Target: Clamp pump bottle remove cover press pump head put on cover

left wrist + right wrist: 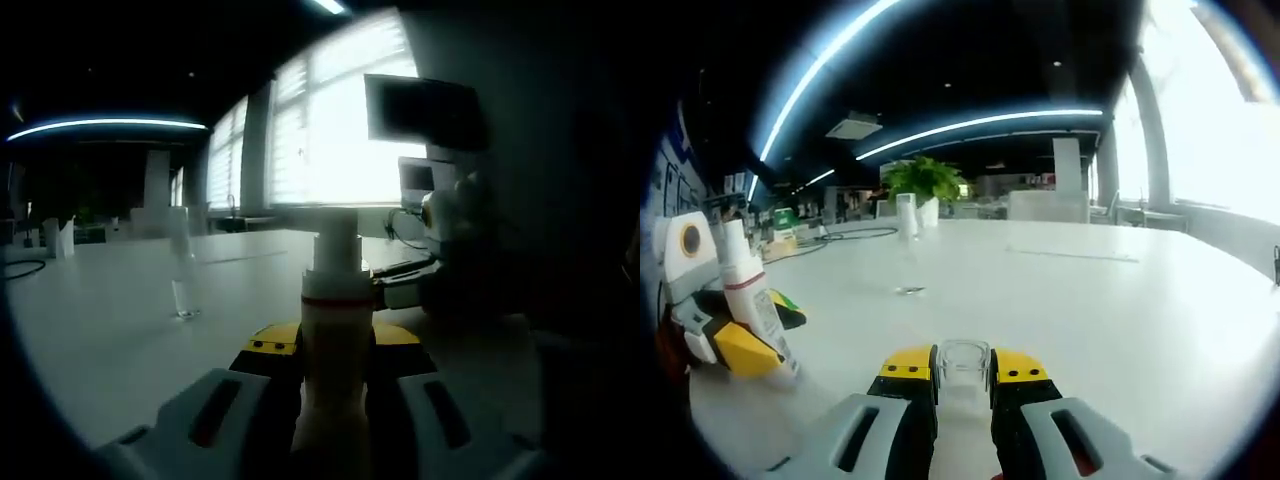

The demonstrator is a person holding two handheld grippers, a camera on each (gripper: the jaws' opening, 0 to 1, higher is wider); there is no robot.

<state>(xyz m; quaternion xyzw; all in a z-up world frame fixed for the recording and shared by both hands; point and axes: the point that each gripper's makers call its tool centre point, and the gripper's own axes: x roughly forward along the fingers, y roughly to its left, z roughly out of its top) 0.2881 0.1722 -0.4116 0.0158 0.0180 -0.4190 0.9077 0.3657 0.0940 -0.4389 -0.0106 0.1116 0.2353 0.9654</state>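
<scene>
Left gripper view: on the white table point(120, 310), my left gripper point(335, 395) clamps the pump bottle point(335, 330) upright, its spout pointing sideways; cream body, red ring, white head. My right gripper point(963, 385) pinches the clear cover point(964, 362), well apart from the bottle.

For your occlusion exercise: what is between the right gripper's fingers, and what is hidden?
A clear cover sits clamped between the right gripper fingers. Its upper rim shows; its lower part is hidden by the fingers. White table lies beyond.
</scene>
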